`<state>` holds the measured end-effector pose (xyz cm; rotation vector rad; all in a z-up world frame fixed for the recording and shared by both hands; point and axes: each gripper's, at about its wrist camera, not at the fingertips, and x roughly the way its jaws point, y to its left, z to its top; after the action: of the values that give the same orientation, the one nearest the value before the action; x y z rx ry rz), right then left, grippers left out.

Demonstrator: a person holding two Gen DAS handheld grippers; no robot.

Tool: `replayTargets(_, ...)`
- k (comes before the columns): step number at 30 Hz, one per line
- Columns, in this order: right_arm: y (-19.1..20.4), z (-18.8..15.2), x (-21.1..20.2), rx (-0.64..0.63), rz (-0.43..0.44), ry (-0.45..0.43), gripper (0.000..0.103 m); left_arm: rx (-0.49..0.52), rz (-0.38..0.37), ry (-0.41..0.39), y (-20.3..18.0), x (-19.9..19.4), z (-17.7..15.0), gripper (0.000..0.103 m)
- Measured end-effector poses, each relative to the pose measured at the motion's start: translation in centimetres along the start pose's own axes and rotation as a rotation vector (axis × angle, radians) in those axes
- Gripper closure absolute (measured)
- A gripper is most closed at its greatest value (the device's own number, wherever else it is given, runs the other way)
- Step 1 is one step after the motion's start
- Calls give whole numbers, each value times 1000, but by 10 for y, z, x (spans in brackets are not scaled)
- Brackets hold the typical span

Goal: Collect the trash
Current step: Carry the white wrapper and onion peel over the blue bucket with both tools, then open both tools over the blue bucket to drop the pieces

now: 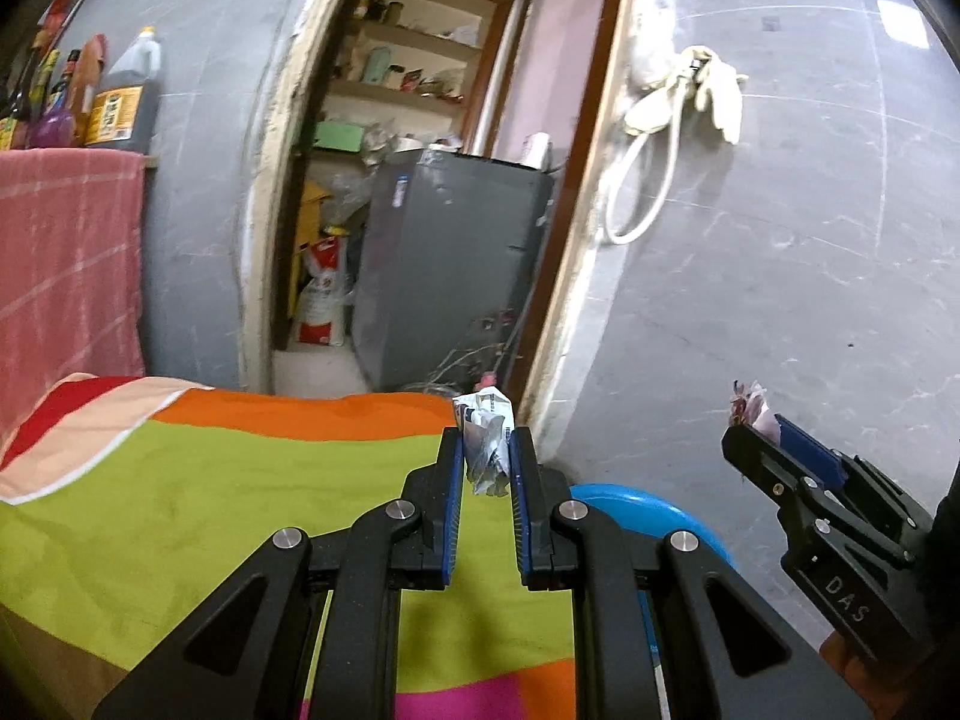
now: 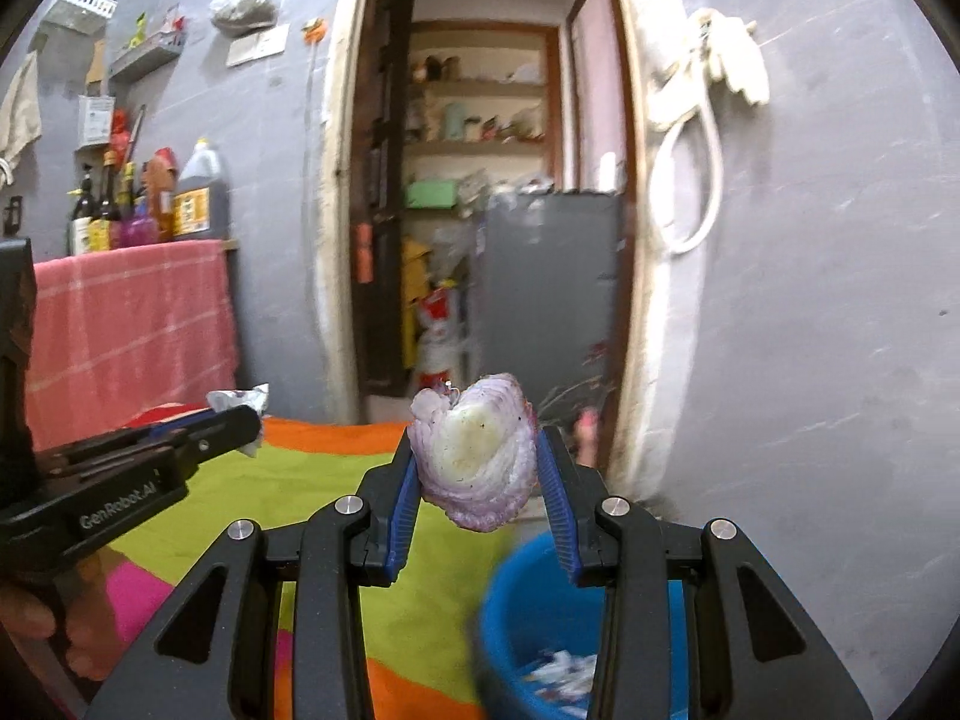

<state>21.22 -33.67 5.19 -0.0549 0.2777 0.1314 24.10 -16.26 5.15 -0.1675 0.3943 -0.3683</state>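
- Left wrist view: the left gripper (image 1: 486, 456) is clamped on a crumpled wrapper (image 1: 485, 441), pinched between the blue pads near their tips, with its top poking out above them.
- The wrapper looks like thin white and silvery foil or paper with some print. I judge it very light, crushable and a little slick, so the mid-body pinch suits it; a loose corner hold might let it slide free.
- Below this gripper lies a bed covered in a striped cloth (image 1: 240, 480) of green, orange and pink; just to its right and lower, the rim of a blue bucket (image 1: 648, 501) shows.
- Further right, the right gripper (image 1: 757, 427) appears from the side, with a pinkish scrap at its tips.
- Right wrist view: the right gripper (image 2: 477, 468) is closed on an onion piece (image 2: 477, 456), held by its flanks between the pads.
- The onion piece has purple layered skin around a pale, speckled cut face. It seems firm yet moist, and its layers could slip or peel apart, so gripping across the whole stack is wiser than gripping one layer.
- The blue bucket (image 2: 528, 606) sits below and slightly right of this gripper, with scraps inside.
- At left, the left gripper (image 2: 249, 414) holds the wrapper (image 2: 237, 401).
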Motion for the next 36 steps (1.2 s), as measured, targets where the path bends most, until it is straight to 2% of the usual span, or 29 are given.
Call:
replayTargets(6, -28, -16, -17, -15, -137, -90, 68, 10, -44, 3, -29, 14, -8, 91)
replayTargets(12, -47, -31, -15, -4, -193, -97, 68, 40, -78, 11, -54, 34, -15, 91)
replayTargets(22, -71, -45, -4, 27, -214, -65, 67, 55, -106, 51, -70, 65, -26, 91)
replayTargets(36, -86, -54, 18, 70, -195, 1, 66, 54, -130, 140, -76, 97, -35, 91)
